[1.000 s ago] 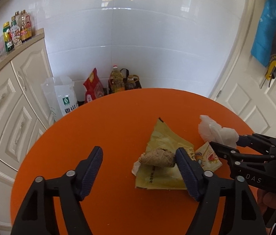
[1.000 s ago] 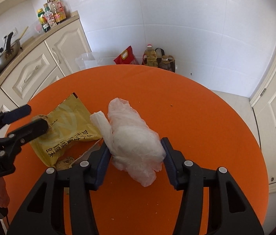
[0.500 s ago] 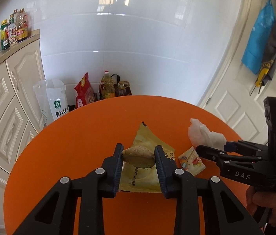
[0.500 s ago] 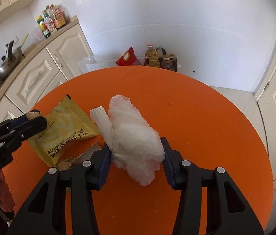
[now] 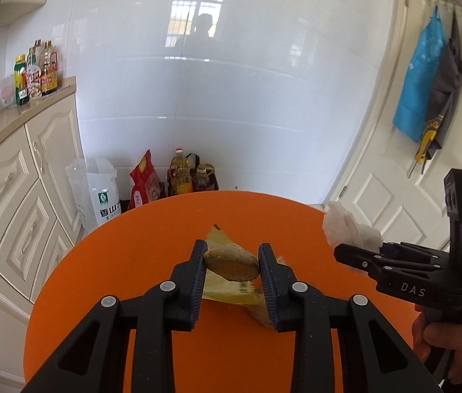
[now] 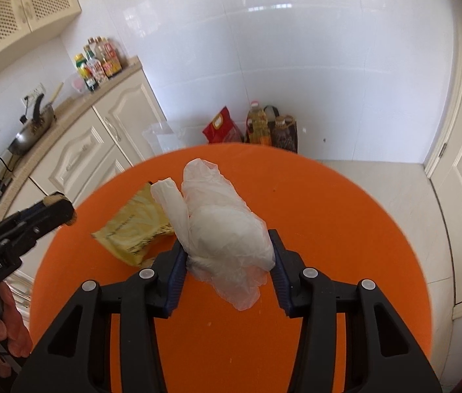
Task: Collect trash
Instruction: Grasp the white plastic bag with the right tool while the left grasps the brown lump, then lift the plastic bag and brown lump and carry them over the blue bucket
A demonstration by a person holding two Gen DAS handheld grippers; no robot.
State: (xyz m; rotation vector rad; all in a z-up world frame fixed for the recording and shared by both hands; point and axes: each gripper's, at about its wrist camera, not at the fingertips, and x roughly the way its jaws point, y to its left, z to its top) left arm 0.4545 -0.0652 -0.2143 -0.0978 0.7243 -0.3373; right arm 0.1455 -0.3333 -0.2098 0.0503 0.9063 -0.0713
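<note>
Left gripper (image 5: 231,265) grips a brown scrap (image 5: 232,261), lifted above the table (image 5: 152,235). Right gripper (image 6: 227,255) clamps the white bag (image 6: 227,229), also aloft. Pickup's done; next, both need a bin, none visible.

I am holding my left tongs (image 5: 232,262) angled downward, their pads pressing on both ends of a brown lump (image 5: 232,261). I am gripping my right tongs (image 6: 227,245) tilted down too, the pads squeezing a crumpled white bag (image 6: 227,232), my fingers (image 5: 450,337) wrapping around the handle.
</note>
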